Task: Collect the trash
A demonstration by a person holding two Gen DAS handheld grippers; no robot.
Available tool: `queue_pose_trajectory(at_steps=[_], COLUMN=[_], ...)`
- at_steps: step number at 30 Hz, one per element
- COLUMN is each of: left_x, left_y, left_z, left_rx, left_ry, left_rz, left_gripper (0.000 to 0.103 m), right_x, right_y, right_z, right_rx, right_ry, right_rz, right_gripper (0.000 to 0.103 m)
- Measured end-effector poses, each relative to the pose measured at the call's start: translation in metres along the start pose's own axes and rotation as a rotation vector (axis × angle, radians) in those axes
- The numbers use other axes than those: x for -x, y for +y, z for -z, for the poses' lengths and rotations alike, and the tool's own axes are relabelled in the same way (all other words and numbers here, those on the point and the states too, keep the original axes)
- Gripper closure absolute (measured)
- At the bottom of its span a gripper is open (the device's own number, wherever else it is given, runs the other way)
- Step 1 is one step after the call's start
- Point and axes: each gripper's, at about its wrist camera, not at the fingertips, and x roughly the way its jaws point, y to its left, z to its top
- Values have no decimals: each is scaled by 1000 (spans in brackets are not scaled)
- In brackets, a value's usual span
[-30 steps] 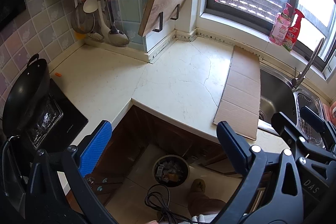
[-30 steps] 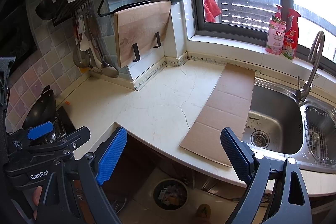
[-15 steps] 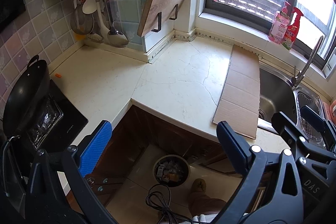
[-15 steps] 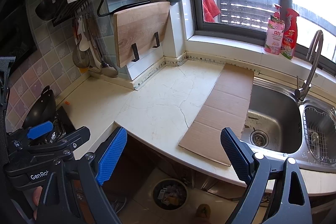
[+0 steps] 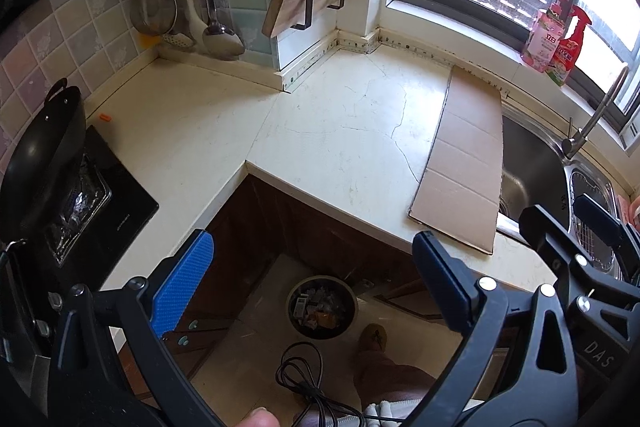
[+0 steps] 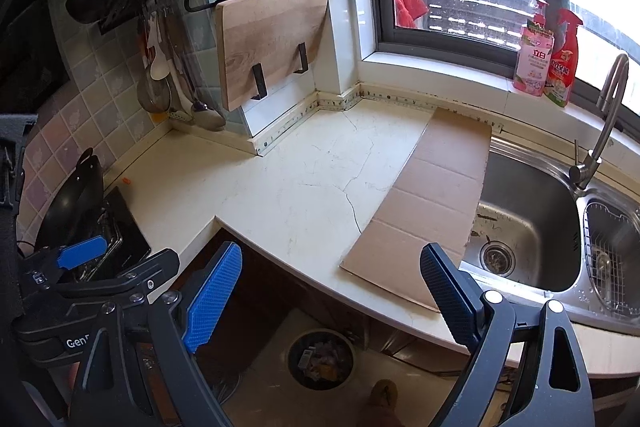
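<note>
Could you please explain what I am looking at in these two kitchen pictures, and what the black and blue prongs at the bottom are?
There is no robot arm here: a person holds a hand-held two-finger gripper in each hand, and each carries a wide-angle camera looking along its fingers. One picture comes from the left gripper, the other from the right gripper; the prongs are their padded fingers. Both stand open and hold nothing. They look down on a pale countertop with a flat cardboard sheet lying beside the sink, and a small orange scrap near the black wok. On the floor below stands a trash bin, already partly full.
</note>
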Motion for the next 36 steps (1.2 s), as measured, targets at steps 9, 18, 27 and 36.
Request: queue_pose_trajectory(at_steps=[9, 18, 27, 36], left_x=[-24, -33, -34, -30], left_y=[4, 0, -2, -2], left_z=[-9, -19, -23, -22], left_rx=[25, 0, -15, -22], left_ry=[27, 21, 15, 6], left_rz=[-32, -37, -28, -22], left_gripper=[4, 4, 5, 5], right_x=[-43, -62, -59, -54], right_y=[3, 2, 5, 8], right_z=[-14, -21, -18, -15], right_rx=[27, 13, -7, -19], right_ry=[41, 46, 37, 30], right_rz=[-24, -12, 9, 18], right_gripper=[11, 11, 11, 11])
